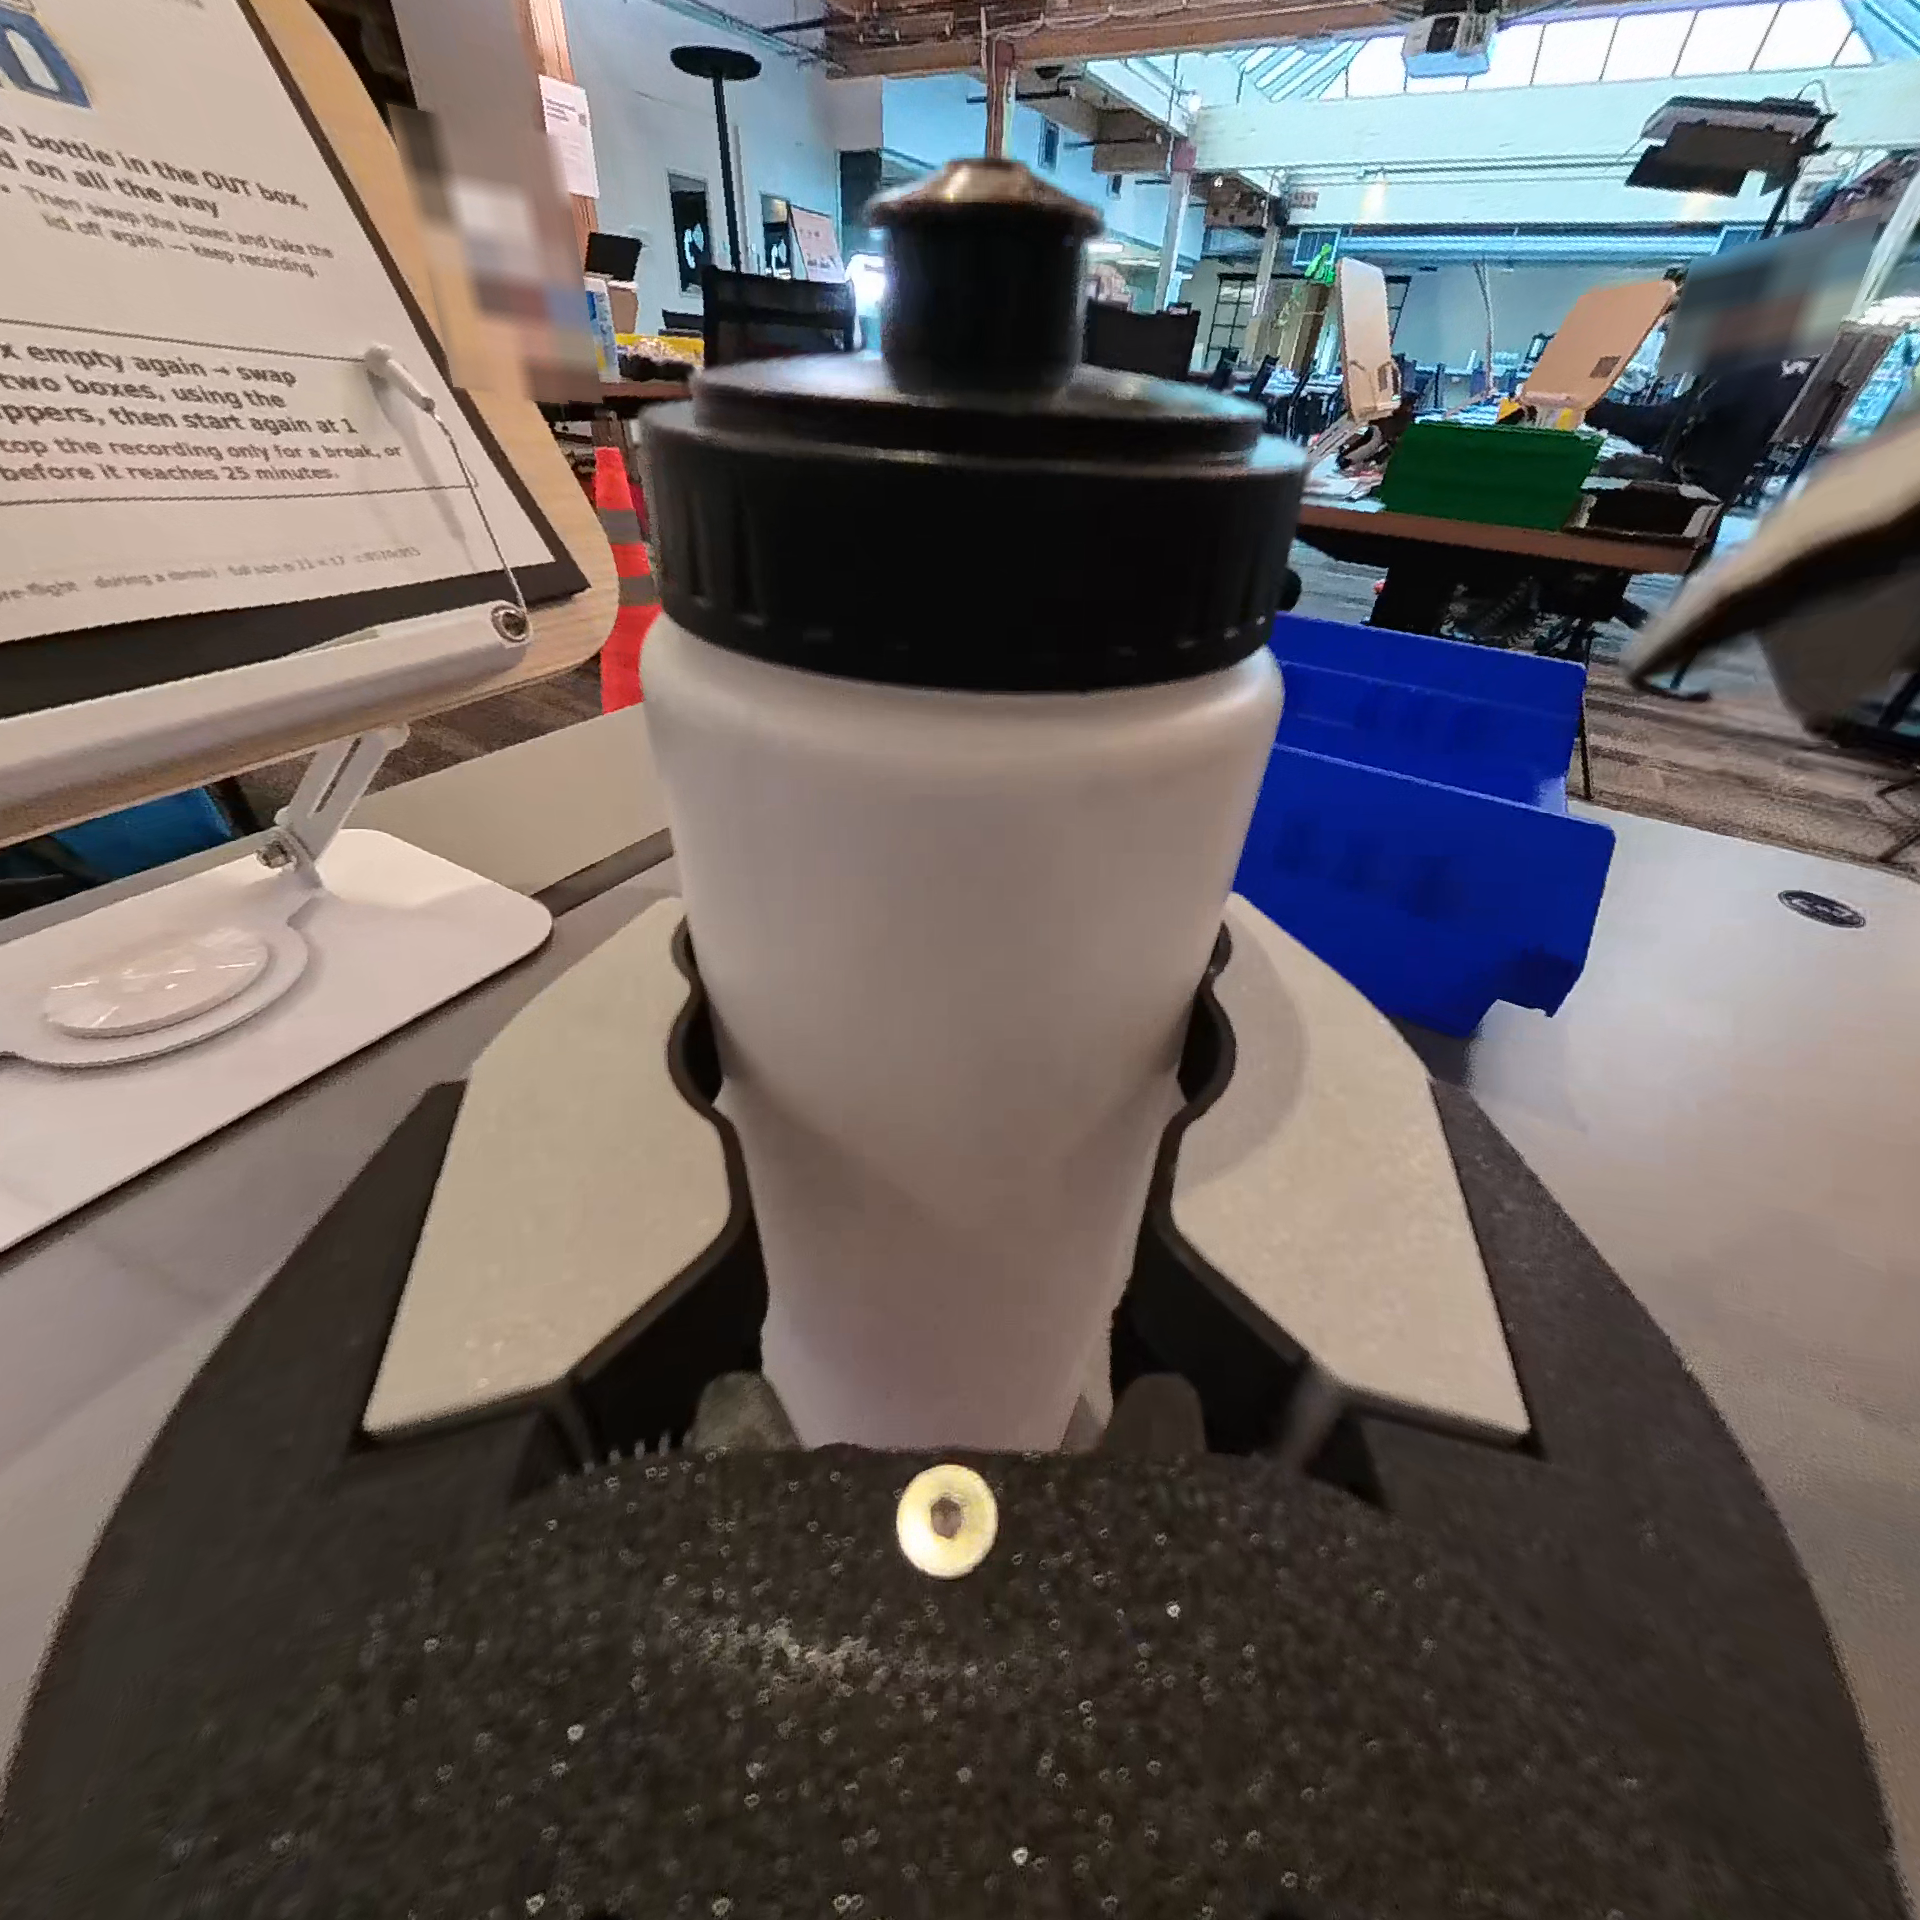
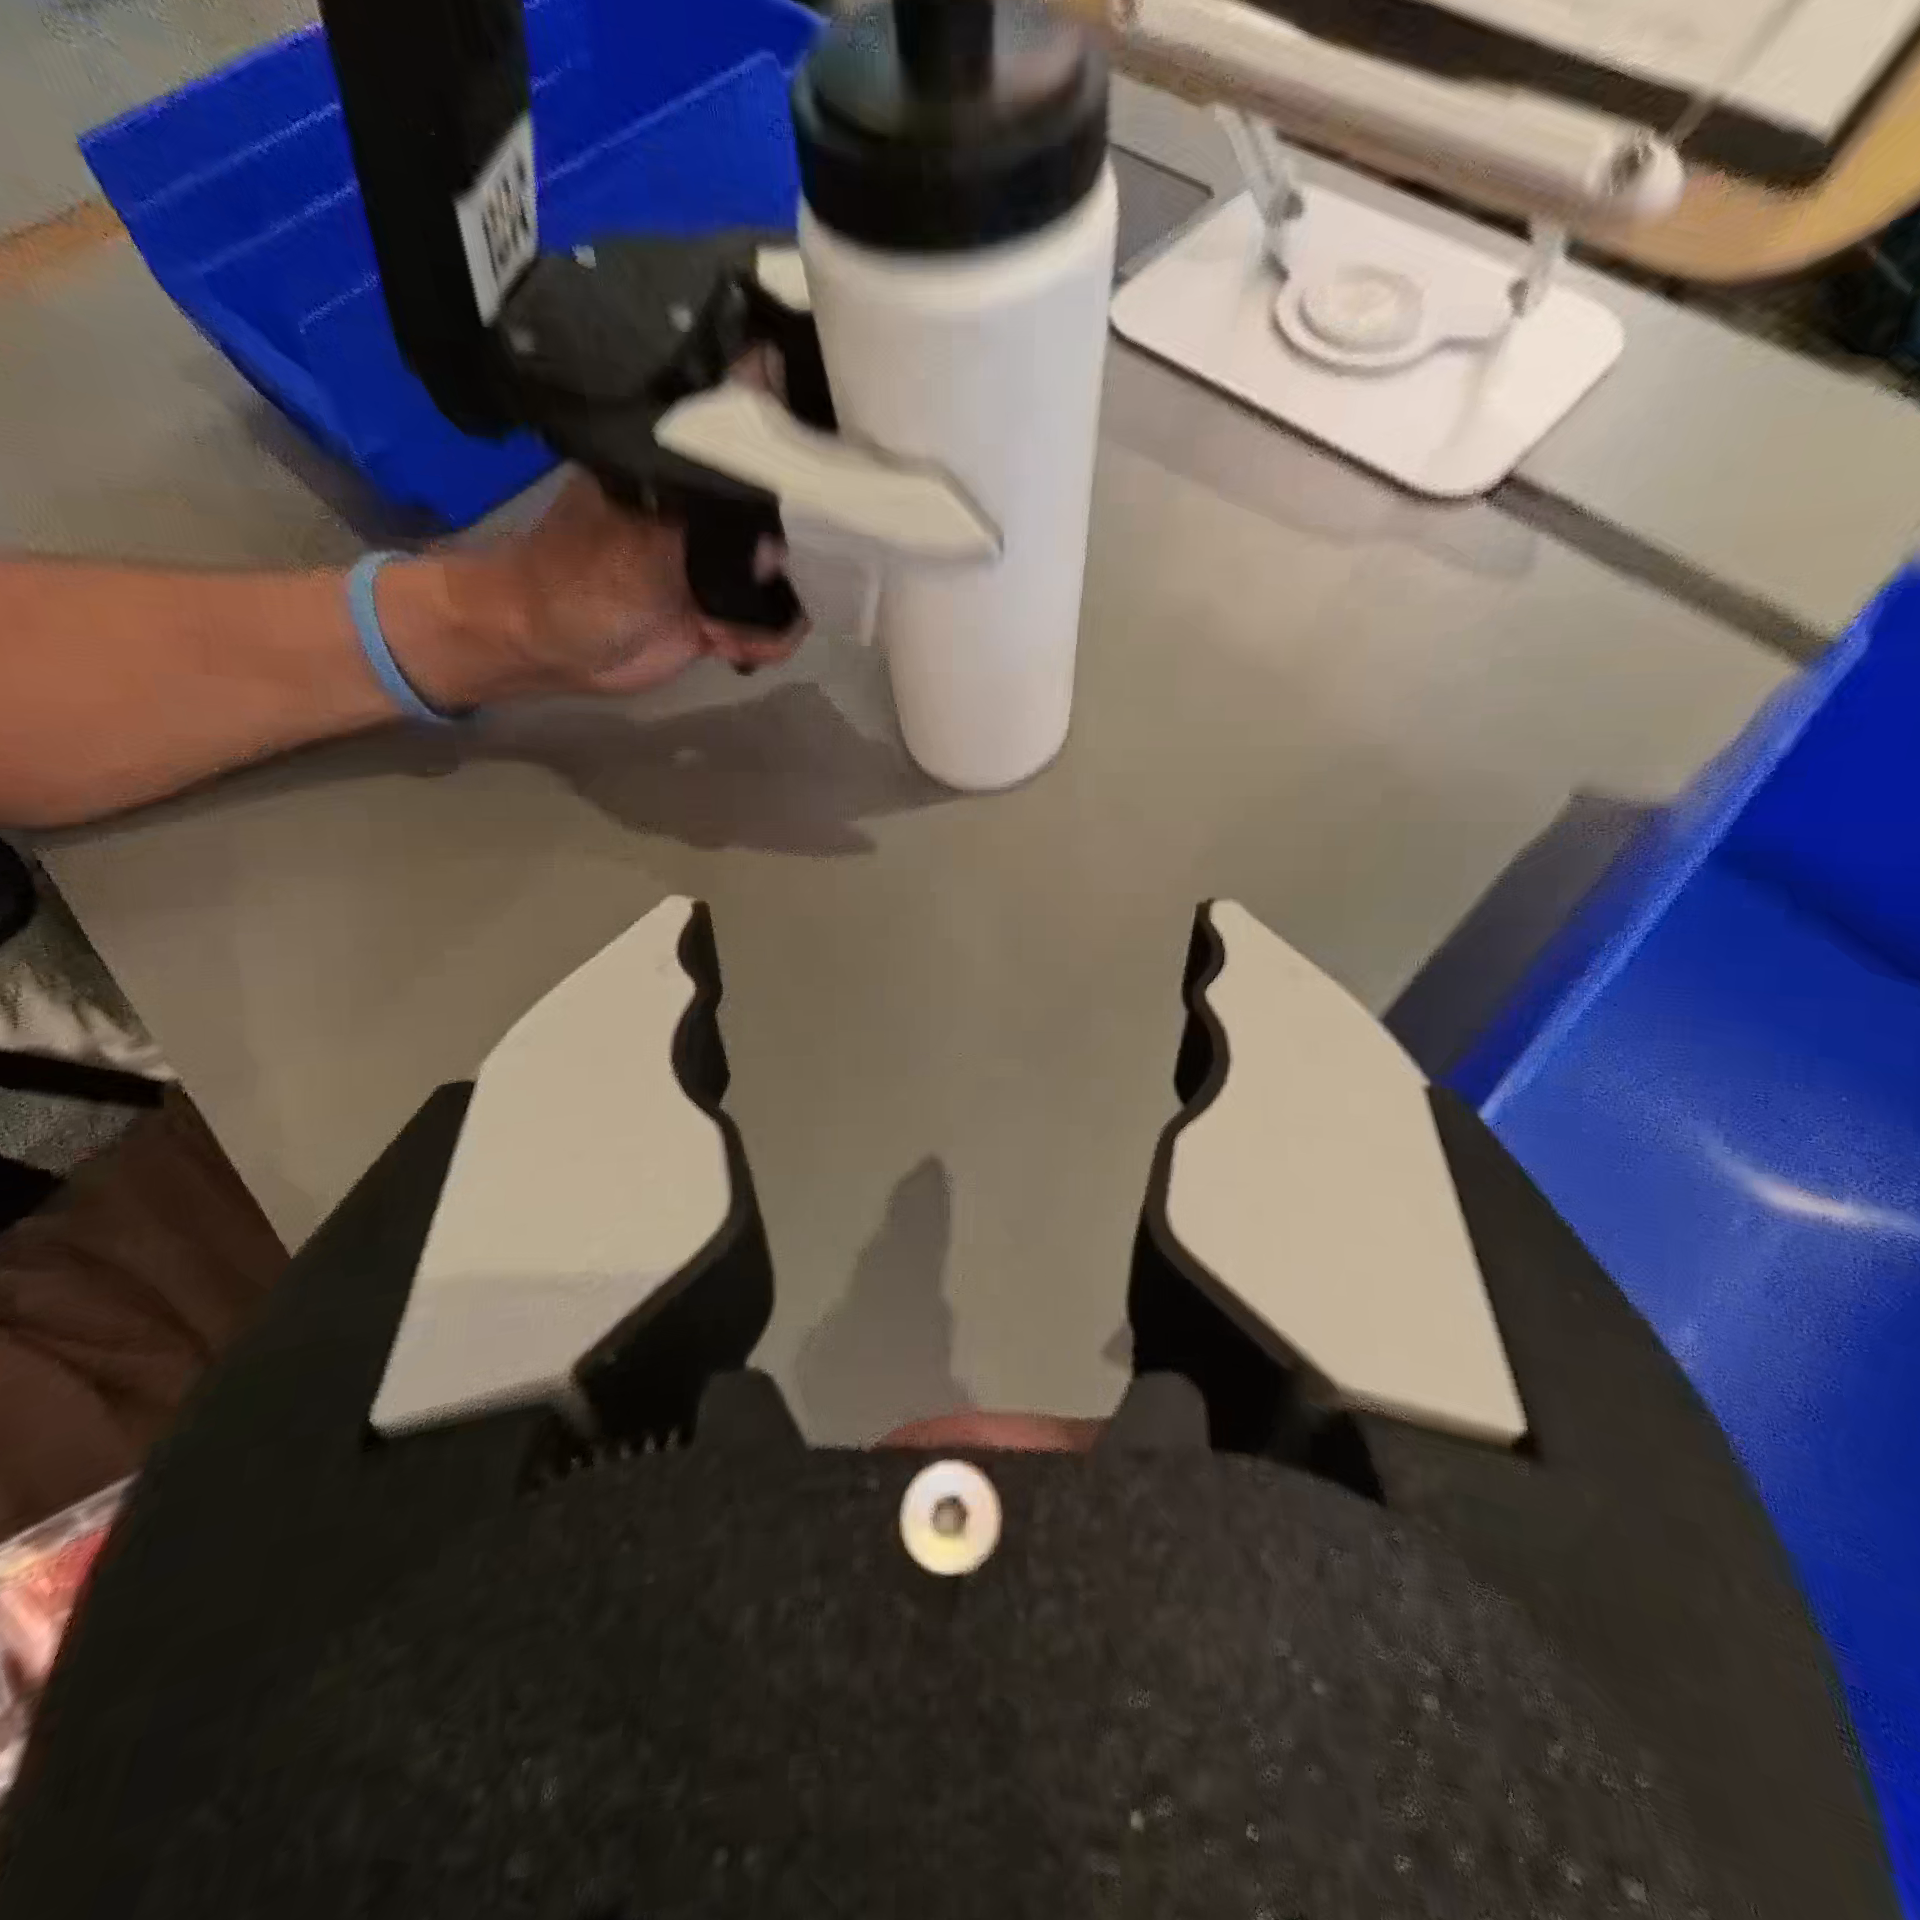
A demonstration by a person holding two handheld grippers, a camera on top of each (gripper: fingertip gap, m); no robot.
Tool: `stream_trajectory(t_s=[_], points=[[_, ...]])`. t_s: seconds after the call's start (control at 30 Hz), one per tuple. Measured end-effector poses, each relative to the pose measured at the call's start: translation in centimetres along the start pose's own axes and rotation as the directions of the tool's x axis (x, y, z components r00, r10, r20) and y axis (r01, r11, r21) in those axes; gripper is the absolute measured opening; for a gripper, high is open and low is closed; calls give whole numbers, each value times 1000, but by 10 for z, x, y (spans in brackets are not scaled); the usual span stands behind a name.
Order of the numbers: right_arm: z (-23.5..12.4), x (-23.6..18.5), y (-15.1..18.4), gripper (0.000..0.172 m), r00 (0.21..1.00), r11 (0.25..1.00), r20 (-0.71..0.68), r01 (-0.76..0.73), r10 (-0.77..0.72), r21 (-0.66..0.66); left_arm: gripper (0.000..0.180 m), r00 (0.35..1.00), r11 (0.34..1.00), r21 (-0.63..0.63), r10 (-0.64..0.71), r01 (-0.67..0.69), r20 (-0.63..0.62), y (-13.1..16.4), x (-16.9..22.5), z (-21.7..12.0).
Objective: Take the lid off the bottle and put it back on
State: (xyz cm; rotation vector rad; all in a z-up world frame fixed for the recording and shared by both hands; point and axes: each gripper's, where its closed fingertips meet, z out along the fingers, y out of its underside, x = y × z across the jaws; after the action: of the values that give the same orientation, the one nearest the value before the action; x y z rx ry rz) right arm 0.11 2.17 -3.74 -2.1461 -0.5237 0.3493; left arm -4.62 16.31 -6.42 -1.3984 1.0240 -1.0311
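A white bottle (image 1: pixel 966 810) with a black spouted lid (image 1: pixel 966 540) screwed on stands upright between my left gripper's (image 1: pixel 951 935) fingers. The pads press on both sides of its body, so the left gripper is shut on the bottle. The right wrist view shows the same bottle (image 2: pixel 966 416) and lid (image 2: pixel 956 135) over the grey table (image 2: pixel 1299 748), with the left gripper's near finger (image 2: pixel 883 499) lying across its side. My right gripper (image 2: pixel 951 935) is wide open and empty. It hangs over the table, well short of the bottle.
A blue bin (image 1: pixel 1434 831) lies behind the bottle on the right. Another blue bin (image 2: pixel 1714 1143) is close beside my right gripper. A white document stand (image 1: pixel 260 883) with an instruction sheet stands on the left. A person's hand (image 2: pixel 582 603) holds the left gripper's handle.
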Motion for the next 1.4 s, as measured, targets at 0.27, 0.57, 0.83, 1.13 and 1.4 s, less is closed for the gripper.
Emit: stream_trajectory(t_s=[0.27, 0.57, 0.83, 1.13, 1.4], points=[[64, 10, -118, 94, 964, 902, 44, 260, -261, -344, 87, 1000, 1000, 13, 7, -7, -1, 0, 1, -1], [115, 8, -113, 87, 943, 709, 133, 318, -305, -630, 87, 1000, 1000, 19, -9, 9, 2, 0, 0, 1], [116, 5, -112, 73, 900, 645, 254, 432, -354, -631, 87, 1000, 1000, -5, 18, -18, 22, 2, -4, 4], [110, 7, -108, 72, 737, 445, 439, 666, -513, -599, 86, 999, 999, -10, 41, -41, -4, 3, -2, 3], [102, 9, -104, 72, 339, 116, 663, 927, -667, -357, 86, 996, 998, -6, 56, -56, -73, 3, 11, 5]])
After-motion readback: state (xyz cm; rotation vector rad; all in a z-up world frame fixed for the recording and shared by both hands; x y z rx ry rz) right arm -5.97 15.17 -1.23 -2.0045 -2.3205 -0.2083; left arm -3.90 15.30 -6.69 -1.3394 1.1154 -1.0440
